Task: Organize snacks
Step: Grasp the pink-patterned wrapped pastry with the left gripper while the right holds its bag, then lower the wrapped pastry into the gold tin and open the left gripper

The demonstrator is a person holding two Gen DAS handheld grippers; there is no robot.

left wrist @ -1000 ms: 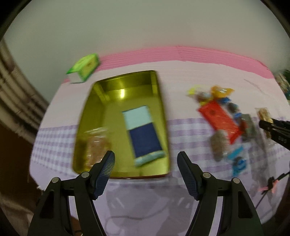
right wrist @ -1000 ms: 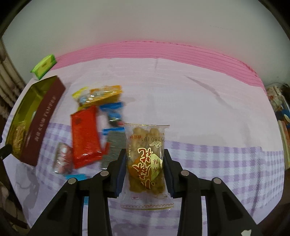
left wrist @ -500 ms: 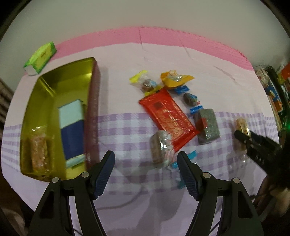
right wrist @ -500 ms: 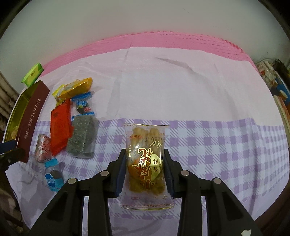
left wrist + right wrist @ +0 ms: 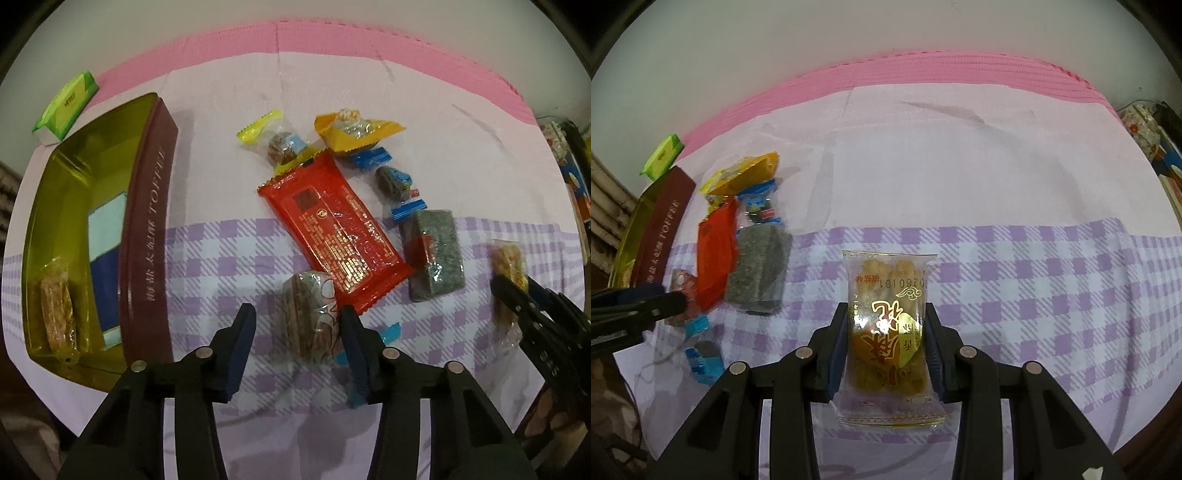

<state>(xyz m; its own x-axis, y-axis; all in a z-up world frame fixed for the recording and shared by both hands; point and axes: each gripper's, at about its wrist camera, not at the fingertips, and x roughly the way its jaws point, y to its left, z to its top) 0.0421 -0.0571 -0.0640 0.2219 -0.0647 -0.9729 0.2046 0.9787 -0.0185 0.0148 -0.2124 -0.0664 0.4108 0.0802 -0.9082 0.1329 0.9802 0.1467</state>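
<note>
My left gripper (image 5: 297,332) points down over a brown cake in a clear wrapper (image 5: 310,317) on the checked cloth. Its jaws are closing around the cake; the left pad still stands apart from it. My right gripper (image 5: 886,332) is shut on a clear packet of yellow fried snacks (image 5: 888,295), held above the cloth to the right of the pile. A red packet (image 5: 336,236), a grey-green bar (image 5: 434,254), a yellow packet (image 5: 354,133) and small blue-wrapped sweets (image 5: 393,181) lie behind the cake. The open gold toffee tin (image 5: 147,221) at the left holds a blue packet (image 5: 105,251) and a brown snack (image 5: 59,314).
A green box (image 5: 66,105) lies beyond the tin near the pink mat edge (image 5: 332,37). A small blue sweet (image 5: 701,360) lies by the table's front edge. Cluttered shelves (image 5: 1152,136) stand at the far right. The cloth right of the pile is bare.
My left gripper swung from above the tin to the right, sank over the wrapped cake, and its jaws narrowed. My right gripper drifted slightly with its packet still gripped.
</note>
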